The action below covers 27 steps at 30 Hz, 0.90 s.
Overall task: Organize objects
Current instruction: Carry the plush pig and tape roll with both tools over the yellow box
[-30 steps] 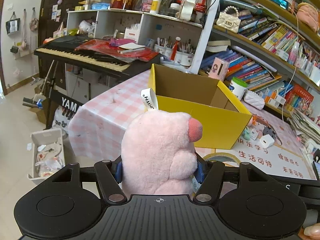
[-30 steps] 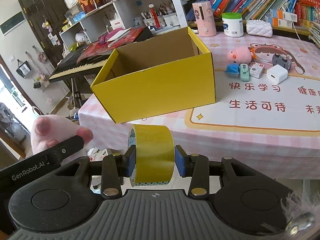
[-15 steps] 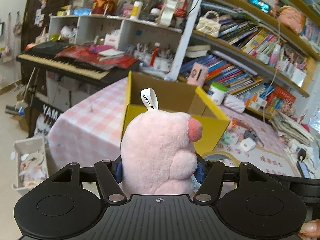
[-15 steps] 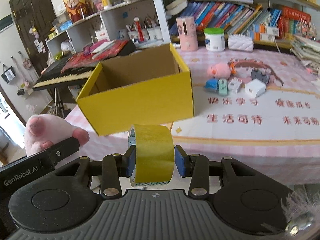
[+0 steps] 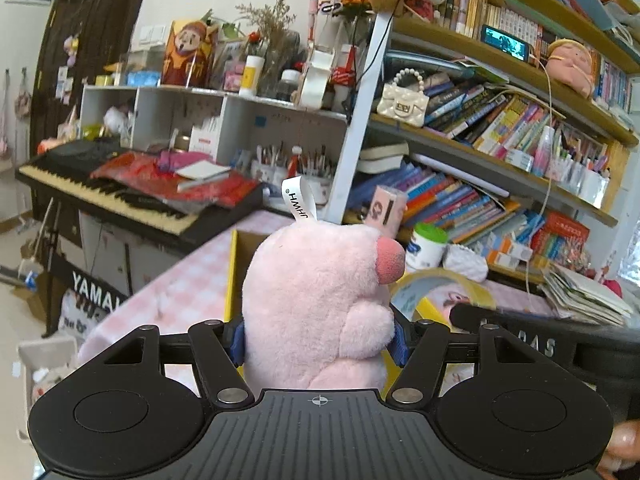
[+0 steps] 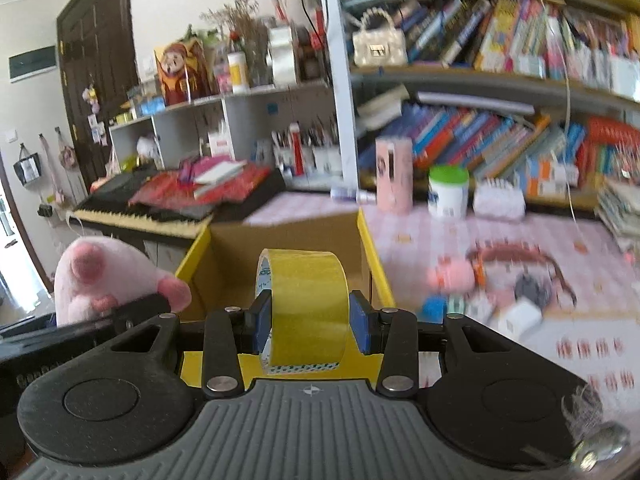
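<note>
My left gripper is shut on a pink plush pig, whose body hides most of the yellow cardboard box behind it. My right gripper is shut on a roll of yellow tape, held upright over the near edge of the open yellow box. In the right wrist view the plush pig shows at the left, beside the box. The tape roll also shows in the left wrist view, just right of the plush.
The box stands on a pink checked tablecloth. A small pink toy, chargers and a cable lie to its right. A pink cylinder and a green-lidded jar stand before bookshelves. A keyboard sits at the left.
Both grippers have risen and come closer to the yellow box, still holding the plush and the tape. The right wrist view now looks over the box's near edge into it.
</note>
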Motion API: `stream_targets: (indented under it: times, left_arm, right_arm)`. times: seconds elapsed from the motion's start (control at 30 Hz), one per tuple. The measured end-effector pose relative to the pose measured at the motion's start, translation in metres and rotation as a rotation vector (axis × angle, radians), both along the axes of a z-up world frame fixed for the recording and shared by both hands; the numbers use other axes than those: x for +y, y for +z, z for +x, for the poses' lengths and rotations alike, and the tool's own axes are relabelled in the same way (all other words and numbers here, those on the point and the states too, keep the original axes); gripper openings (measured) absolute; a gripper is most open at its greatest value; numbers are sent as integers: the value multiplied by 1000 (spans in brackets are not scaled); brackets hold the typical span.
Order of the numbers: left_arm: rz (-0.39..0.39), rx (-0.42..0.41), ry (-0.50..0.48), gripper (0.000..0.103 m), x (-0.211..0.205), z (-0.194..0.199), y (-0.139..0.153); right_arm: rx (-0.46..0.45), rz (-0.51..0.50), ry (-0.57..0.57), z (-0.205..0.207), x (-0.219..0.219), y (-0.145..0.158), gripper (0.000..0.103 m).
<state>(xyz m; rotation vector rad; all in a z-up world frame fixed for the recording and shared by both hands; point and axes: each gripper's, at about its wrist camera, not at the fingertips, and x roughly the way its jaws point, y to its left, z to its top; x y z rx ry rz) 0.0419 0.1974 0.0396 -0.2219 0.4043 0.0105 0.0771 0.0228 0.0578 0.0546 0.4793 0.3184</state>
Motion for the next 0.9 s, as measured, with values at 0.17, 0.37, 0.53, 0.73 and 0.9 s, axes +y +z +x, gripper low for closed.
stream_targets:
  times: [0.17, 0.37, 0.53, 0.73, 0.9]
  left_arm:
    - [31, 9, 23, 63, -5, 28, -1]
    - [67, 47, 60, 63, -13, 60, -10]
    - [132, 82, 73, 63, -25, 83, -18]
    - [218, 143, 93, 63, -37, 110, -30]
    - [243, 196, 113, 63, -40, 129, -39]
  right_arm:
    - [-36, -18, 16, 40, 2, 7, 38]
    - [-11, -62, 73, 86, 4, 1, 38]
    - [16, -111, 143, 115, 10, -13, 38]
    - [53, -185, 227, 150, 16, -31, 38]
    - [96, -263, 306, 177, 23, -48, 38]
